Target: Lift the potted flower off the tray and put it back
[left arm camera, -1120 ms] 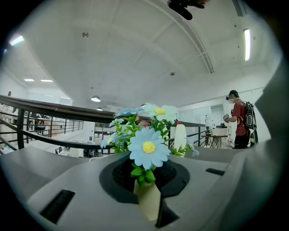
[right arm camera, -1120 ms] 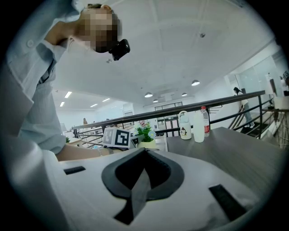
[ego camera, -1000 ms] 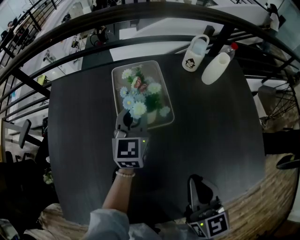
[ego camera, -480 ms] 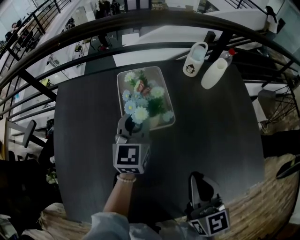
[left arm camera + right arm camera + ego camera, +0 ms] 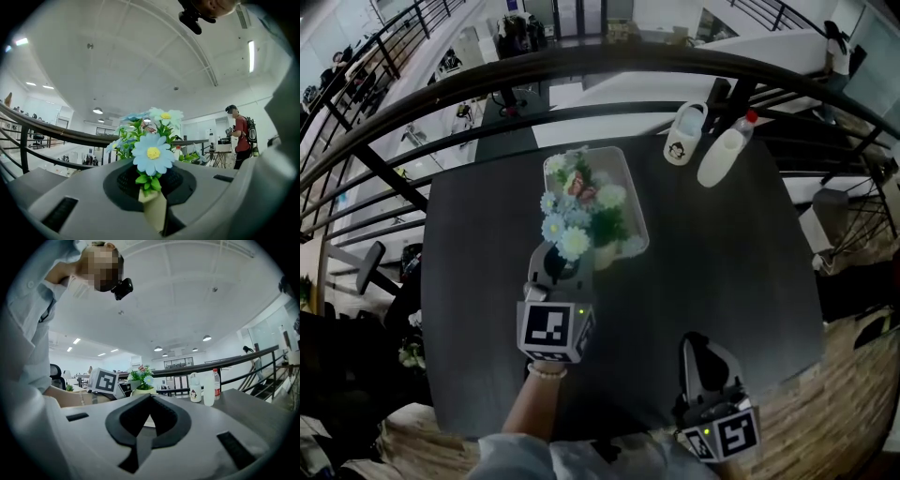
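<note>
Pinching the potted flower (image 5: 581,225) rim, left gripper (image 5: 555,265) jaws clamp; right gripper (image 5: 699,351) jaws clenched.

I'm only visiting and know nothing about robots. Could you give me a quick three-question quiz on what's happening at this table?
1. Fill in: the pot of the potted flower is pinched by the ___ gripper.
2. True or false: the right gripper has its jaws together with nothing between them.
3. Pick one: what lies on the table beneath the flowers? A. a pale tray B. a wicker basket C. a folded newspaper

Key
1. left: the left gripper grips the pot's rim.
2. true
3. A
</note>
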{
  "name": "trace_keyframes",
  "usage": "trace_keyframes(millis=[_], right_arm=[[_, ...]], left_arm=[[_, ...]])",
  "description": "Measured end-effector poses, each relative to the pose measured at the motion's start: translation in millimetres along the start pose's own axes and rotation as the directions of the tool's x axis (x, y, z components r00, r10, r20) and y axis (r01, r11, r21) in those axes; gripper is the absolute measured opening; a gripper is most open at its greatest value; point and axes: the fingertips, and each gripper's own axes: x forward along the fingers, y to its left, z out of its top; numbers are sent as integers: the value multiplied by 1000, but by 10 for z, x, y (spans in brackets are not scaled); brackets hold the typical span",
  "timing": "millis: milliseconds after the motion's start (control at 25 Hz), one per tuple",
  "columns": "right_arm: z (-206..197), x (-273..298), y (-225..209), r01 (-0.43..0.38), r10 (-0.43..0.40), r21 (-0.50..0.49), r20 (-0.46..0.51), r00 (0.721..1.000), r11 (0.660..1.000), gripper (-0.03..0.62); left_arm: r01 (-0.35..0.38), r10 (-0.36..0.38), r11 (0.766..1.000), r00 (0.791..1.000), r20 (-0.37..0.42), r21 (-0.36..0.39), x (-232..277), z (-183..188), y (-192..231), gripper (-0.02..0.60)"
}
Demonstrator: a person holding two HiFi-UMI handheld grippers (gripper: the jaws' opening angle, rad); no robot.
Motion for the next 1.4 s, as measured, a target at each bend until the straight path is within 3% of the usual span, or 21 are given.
trace_keyframes(millis=[240,600,1400], right_arm=[[181,-55,51,-13,13,-20,38,999,1000,3],[388,-144,74,-21,25,-47,82,996,999,3],[720,-110,7,-54,68,-85,163,984,995,3]], left_arm=[[0,0,1000,1000,8,-29,-265,289,-95,55],[9,-9,1000,998,57,-10,-649,725,-227,55],[-40,39,999,996,80,16,-1270,1045,-340,55]])
